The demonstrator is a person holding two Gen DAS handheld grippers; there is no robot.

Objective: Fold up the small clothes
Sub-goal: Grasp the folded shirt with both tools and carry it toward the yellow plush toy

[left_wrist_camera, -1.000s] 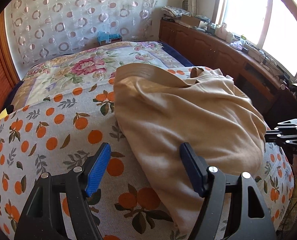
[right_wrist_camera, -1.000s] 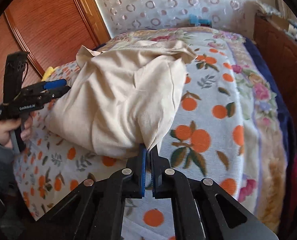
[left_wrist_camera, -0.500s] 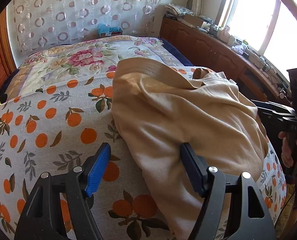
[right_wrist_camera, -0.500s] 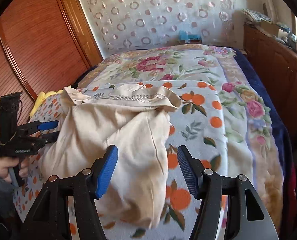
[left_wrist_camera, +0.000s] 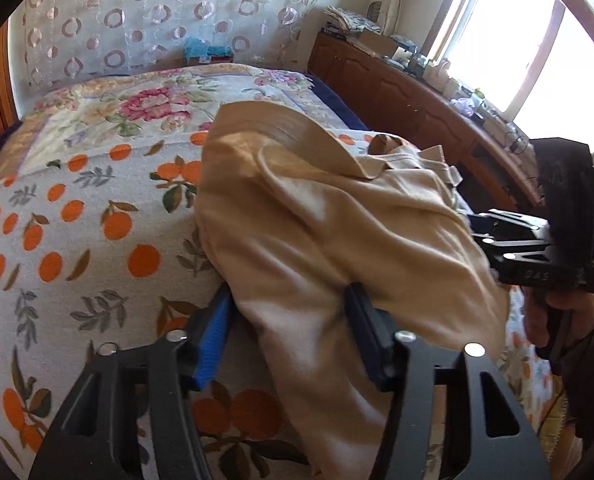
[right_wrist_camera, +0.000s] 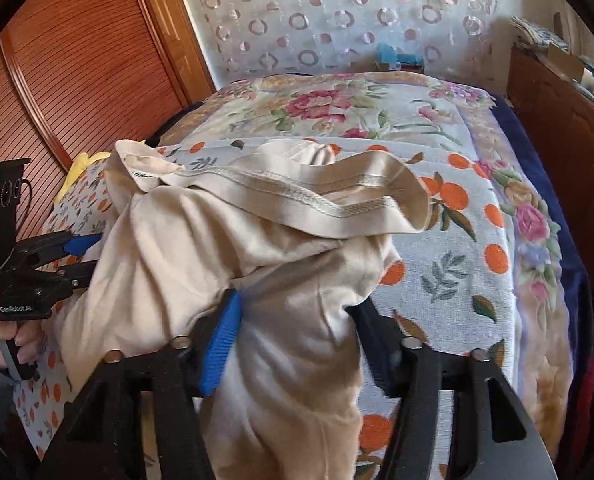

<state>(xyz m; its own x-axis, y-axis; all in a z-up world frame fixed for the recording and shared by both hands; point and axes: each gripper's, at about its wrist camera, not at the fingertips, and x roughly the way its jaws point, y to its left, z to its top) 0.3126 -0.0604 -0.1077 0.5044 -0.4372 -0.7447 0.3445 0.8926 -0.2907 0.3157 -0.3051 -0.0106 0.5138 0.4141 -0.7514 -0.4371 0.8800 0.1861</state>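
Observation:
A beige garment (left_wrist_camera: 329,240) lies crumpled on the orange-print bedspread (left_wrist_camera: 77,248), its stitched waistband (right_wrist_camera: 317,196) at the far side. My left gripper (left_wrist_camera: 289,324) is open, its blue pads either side of the garment's near left edge, cloth draped between them. My right gripper (right_wrist_camera: 297,332) is open too, straddling the near right part of the garment (right_wrist_camera: 257,264). Each gripper shows in the other's view: the right one (left_wrist_camera: 481,236) at the garment's right edge, the left one (right_wrist_camera: 81,256) at its left edge.
A floral quilt (left_wrist_camera: 145,100) covers the far half of the bed. A wooden sideboard (left_wrist_camera: 409,96) with clutter runs under the window on the right. A wooden wardrobe door (right_wrist_camera: 69,68) stands at the left. A curtain (right_wrist_camera: 337,16) hangs behind the bed.
My right gripper, shut on the garment's corner a second ago, opened and let it go. Both grippers then moved forward, so the cloth now lies between their open pads.

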